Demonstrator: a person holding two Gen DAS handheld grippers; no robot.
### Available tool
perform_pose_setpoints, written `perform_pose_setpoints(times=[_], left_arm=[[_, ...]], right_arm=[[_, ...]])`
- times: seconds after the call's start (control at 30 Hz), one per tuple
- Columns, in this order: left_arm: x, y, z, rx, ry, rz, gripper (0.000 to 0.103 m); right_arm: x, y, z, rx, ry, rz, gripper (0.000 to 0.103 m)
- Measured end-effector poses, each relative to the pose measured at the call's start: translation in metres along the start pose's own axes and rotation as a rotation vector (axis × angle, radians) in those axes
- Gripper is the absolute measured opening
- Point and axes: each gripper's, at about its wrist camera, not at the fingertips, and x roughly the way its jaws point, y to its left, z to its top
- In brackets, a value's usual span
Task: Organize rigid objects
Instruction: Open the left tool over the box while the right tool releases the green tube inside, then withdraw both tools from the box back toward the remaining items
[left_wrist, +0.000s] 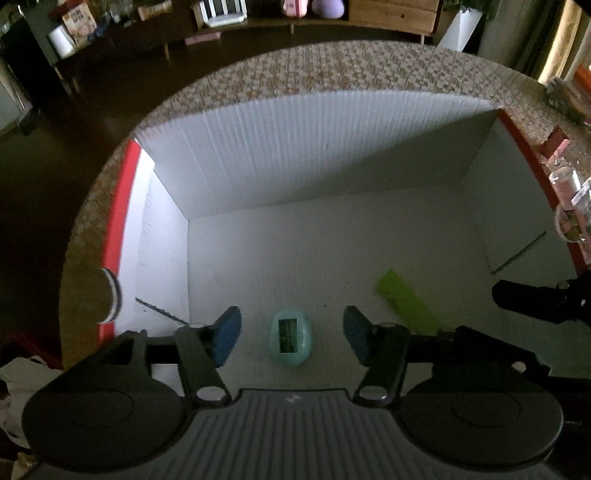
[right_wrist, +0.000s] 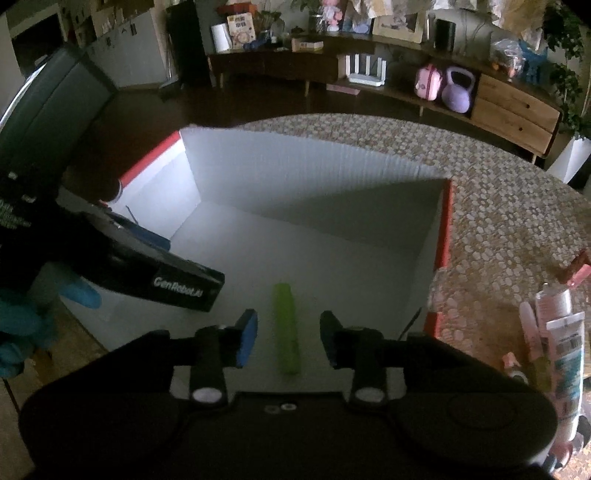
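Left hand-held gripper (left_wrist: 291, 338) spread wide, pinching nothing; small teal egg-shaped thing (left_wrist: 291, 342) lies between fingers on box floor. Right hand-held gripper (right_wrist: 288, 338) spread too, green stick (right_wrist: 285, 326) below, untouched. White box (left_wrist: 280, 155) sits on patterned worktop (right_wrist: 498, 221).

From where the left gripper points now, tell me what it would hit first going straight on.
Most likely the teal egg-shaped object, lying on the box floor between the open fingers of the left gripper. Depth is unclear, so how far below it lies cannot be judged.
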Motion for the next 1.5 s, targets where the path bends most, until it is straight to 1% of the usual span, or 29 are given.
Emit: perform_pose_setpoints(times=[0.13, 0.23, 0.37, 0.4, 0.5, 0.53, 0.57, 0.8, 0.87, 0.93, 1.0, 1.17, 1.2, 1.27, 1.5], left_arm=[[-0.018, -0.002, -0.005, -0.003, -0.036, -0.013, 0.061], [-0.034, -0.005, -0.006, -0.003, -0.071, -0.012, 0.061], [-0.057, -0.013, -0.009, 0.004, -0.124, -0.012, 0.061], [-0.062, -0.015, -0.01, 0.005, -0.135, -0.014, 0.061], [-0.079, -0.024, -0.012, 0.011, -0.172, -0.014, 0.067], [-0.084, -0.026, -0.013, 0.012, -0.183, -0.017, 0.067], [-0.09, -0.029, -0.015, 0.016, -0.194, -0.021, 0.067], [-0.117, -0.047, -0.025, 0.02, -0.25, -0.055, 0.068], [-0.125, -0.052, -0.028, 0.018, -0.265, -0.069, 0.072], [-0.132, -0.059, -0.032, 0.021, -0.28, -0.081, 0.074], [-0.138, -0.066, -0.035, 0.031, -0.294, -0.091, 0.074], [-0.151, -0.086, -0.041, 0.045, -0.325, -0.117, 0.074], [-0.154, -0.091, -0.043, 0.048, -0.331, -0.124, 0.075], [-0.158, -0.099, -0.048, 0.057, -0.344, -0.132, 0.081], [-0.171, -0.133, -0.062, 0.085, -0.399, -0.169, 0.081]], right_arm=[[-0.016, 0.001, 0.0, 0.007, -0.027, 0.002, 0.047], [-0.031, 0.0, -0.002, 0.013, -0.048, 0.009, 0.049], [-0.05, -0.003, -0.004, 0.025, -0.083, 0.008, 0.061], [-0.054, -0.004, -0.004, 0.027, -0.091, 0.009, 0.062], [-0.068, -0.006, -0.007, 0.036, -0.114, 0.01, 0.067], [-0.073, -0.007, -0.008, 0.041, -0.121, 0.011, 0.07], [-0.076, -0.008, -0.009, 0.044, -0.127, 0.011, 0.073], [-0.105, -0.022, -0.019, 0.07, -0.169, 0.021, 0.086], [-0.114, -0.028, -0.022, 0.08, -0.18, 0.023, 0.09], [-0.123, -0.034, -0.028, 0.087, -0.191, 0.022, 0.093], [-0.13, -0.038, -0.033, 0.088, -0.199, 0.017, 0.094], [-0.148, -0.047, -0.048, 0.096, -0.215, 0.004, 0.101], [-0.152, -0.05, -0.05, 0.097, -0.22, 0.002, 0.102], [-0.16, -0.055, -0.056, 0.1, -0.234, -0.001, 0.103], [-0.184, -0.085, -0.084, 0.136, -0.263, -0.034, 0.103]])
